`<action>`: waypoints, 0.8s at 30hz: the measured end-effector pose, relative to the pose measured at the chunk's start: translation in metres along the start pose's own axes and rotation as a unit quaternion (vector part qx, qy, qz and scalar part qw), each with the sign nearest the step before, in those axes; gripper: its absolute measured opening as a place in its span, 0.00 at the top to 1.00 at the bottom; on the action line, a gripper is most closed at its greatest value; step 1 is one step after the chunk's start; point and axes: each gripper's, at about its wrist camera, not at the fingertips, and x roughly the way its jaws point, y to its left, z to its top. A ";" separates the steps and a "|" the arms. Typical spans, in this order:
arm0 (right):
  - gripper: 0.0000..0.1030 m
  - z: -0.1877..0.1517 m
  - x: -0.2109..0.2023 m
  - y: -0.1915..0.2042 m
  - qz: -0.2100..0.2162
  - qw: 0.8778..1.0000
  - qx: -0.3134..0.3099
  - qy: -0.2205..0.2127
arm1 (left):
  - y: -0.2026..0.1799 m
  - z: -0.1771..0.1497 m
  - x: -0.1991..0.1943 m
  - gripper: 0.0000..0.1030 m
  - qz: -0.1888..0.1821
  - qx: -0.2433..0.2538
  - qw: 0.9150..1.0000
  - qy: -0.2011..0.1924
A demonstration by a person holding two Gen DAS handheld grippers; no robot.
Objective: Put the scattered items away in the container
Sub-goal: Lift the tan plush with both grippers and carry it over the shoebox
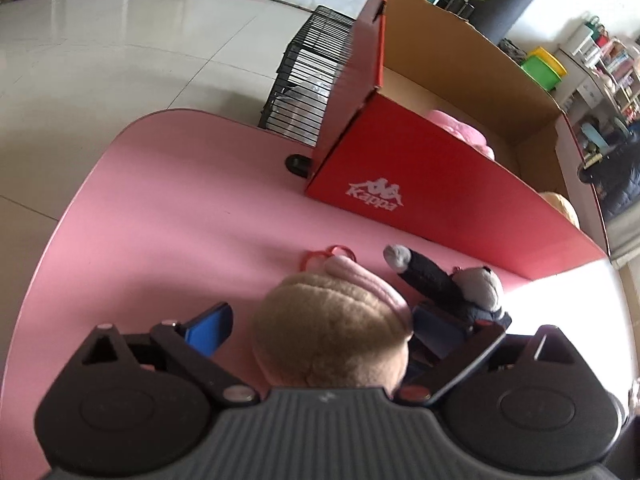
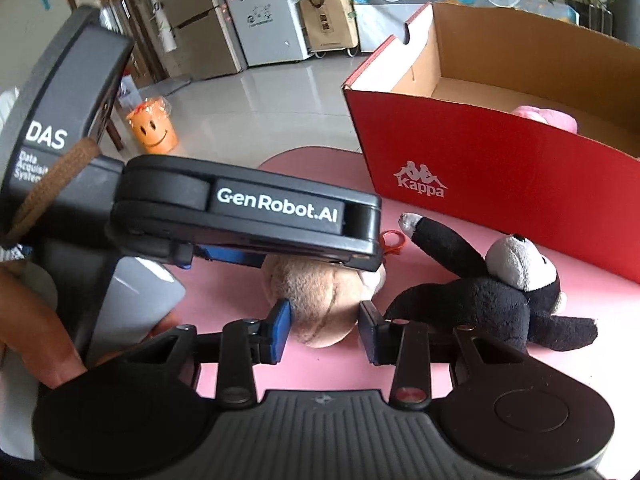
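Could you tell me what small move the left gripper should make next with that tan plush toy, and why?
Probably close the left gripper on the tan plush toy. Its jaws are spread wide to either side of the toy, which lies on the pink table, so nothing is gripped yet. The black-and-white plush sits close by, so closing gently should avoid catching it before lifting toward the red box.

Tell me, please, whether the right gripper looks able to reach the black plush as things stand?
Probably yes: the black plush lies uncovered on the table just beside the right gripper, whose jaws are open around the tan plush.
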 end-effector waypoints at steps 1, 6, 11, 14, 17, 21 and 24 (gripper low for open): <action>0.60 0.000 0.001 0.000 -0.001 1.000 0.000 -0.001 | 0.000 0.001 0.001 0.03 0.001 -0.001 1.000 0.000; 0.53 -0.001 0.004 0.000 -0.005 1.000 -0.004 -0.006 | 0.002 0.001 0.004 0.00 0.003 0.002 1.000 0.004; 0.50 -0.002 0.010 0.001 -0.004 1.000 -0.013 -0.014 | 0.004 0.001 0.008 0.00 0.005 0.006 1.000 0.007; 0.53 -0.002 0.013 0.000 0.009 1.000 -0.006 -0.013 | 0.003 0.000 0.009 0.06 0.003 0.017 1.000 0.005; 0.59 -0.001 0.009 0.001 0.012 1.000 -0.005 -0.019 | 0.000 0.001 0.006 0.19 -0.006 0.027 1.000 -0.001; 0.60 0.002 0.001 0.002 0.010 1.000 -0.007 -0.026 | -0.008 0.000 -0.004 0.19 -0.007 0.042 0.999 -0.013; 0.60 0.004 -0.011 0.006 0.006 0.999 -0.015 -0.036 | -0.016 0.000 -0.015 0.19 -0.010 0.049 0.998 -0.026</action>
